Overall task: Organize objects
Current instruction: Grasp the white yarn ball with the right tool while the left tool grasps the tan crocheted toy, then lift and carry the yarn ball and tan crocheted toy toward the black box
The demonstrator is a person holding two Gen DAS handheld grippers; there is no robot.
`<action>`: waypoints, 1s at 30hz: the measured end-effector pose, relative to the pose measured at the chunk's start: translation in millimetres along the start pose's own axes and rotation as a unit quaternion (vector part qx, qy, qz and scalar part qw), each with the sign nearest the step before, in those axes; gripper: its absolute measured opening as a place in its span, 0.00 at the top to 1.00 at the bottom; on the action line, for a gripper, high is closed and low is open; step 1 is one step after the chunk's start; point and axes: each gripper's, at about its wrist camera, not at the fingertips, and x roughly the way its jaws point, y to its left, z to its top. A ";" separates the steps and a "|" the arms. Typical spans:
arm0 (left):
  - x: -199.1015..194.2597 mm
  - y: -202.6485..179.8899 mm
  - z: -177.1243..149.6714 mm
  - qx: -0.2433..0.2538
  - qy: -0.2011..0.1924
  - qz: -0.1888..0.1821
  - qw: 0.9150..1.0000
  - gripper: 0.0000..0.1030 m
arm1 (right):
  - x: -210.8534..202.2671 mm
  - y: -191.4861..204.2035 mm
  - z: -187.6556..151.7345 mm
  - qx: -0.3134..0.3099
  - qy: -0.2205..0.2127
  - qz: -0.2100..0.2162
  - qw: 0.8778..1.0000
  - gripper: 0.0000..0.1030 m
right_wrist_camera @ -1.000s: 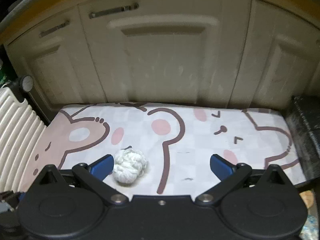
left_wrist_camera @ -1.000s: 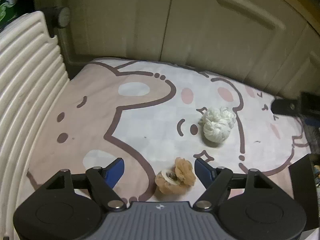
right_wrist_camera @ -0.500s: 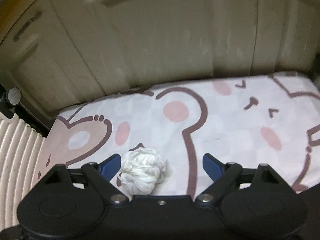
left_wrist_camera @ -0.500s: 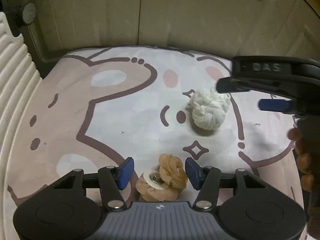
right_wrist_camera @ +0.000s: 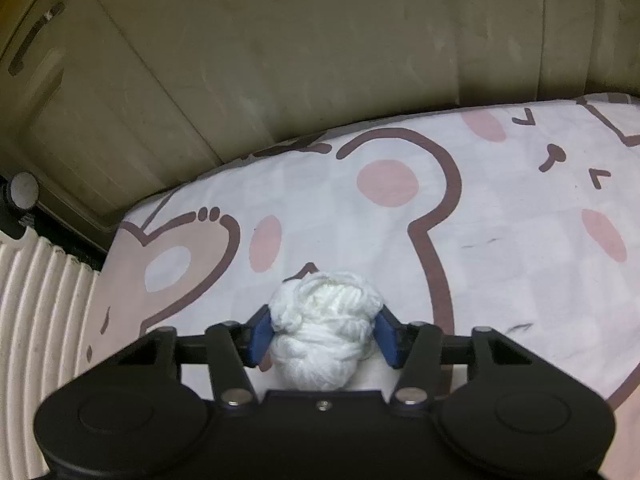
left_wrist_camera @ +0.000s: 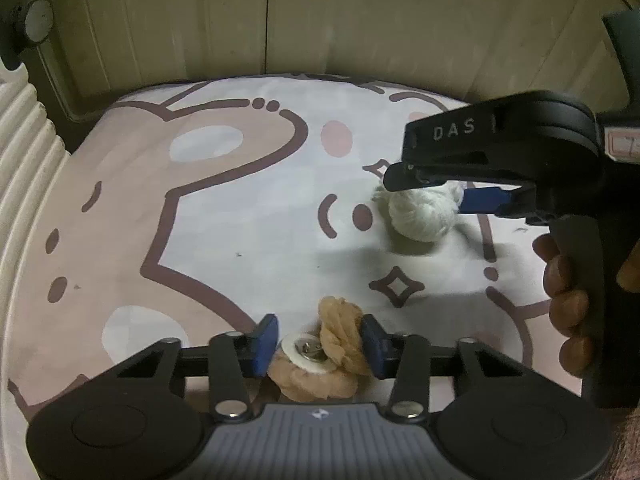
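A tan fluffy bundle (left_wrist_camera: 340,336) with a white disc on it lies at the near edge of the bear-print mat (left_wrist_camera: 240,220). My left gripper (left_wrist_camera: 319,340) straddles it, jaws closing, and both blue pads touch its sides. A white yarn ball (right_wrist_camera: 324,320) sits between the blue pads of my right gripper (right_wrist_camera: 323,336), whose jaws are closing and press on both flanks. In the left wrist view the same white yarn ball (left_wrist_camera: 420,220) rests on the mat, partly hidden by the right gripper (left_wrist_camera: 432,196) reaching in from the right.
A ribbed white panel (left_wrist_camera: 24,168) borders the mat on the left. Cream cabinet doors (left_wrist_camera: 320,20) stand close behind it. A person's fingers (left_wrist_camera: 568,304) wrap the right gripper's handle at the right edge.
Both grippers have sunk toward the mat and narrowed their jaws, the left around the tan bundle, the right around the white ball. The right gripper has come into the left wrist view.
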 end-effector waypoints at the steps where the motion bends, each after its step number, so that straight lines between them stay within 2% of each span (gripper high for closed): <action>1: 0.5 0.4 0.1 0.000 0.001 -0.002 1.000 0.60 | 0.5 -0.4 0.4 -0.001 0.000 0.002 1.000 0.52; 9: -3.9 1.5 3.0 -0.011 0.008 -0.015 1.000 0.68 | -13.6 1.0 -3.1 -0.047 0.001 -0.008 0.999 0.57; 21: -26.5 1.6 5.5 -0.030 0.002 -0.016 0.999 0.68 | -48.2 -8.1 -10.8 -0.084 0.000 -0.028 0.996 0.59; 30: -53.3 1.1 7.7 -0.034 -0.013 0.000 0.999 0.68 | -84.1 -11.3 -17.3 -0.124 -0.005 -0.022 0.992 0.59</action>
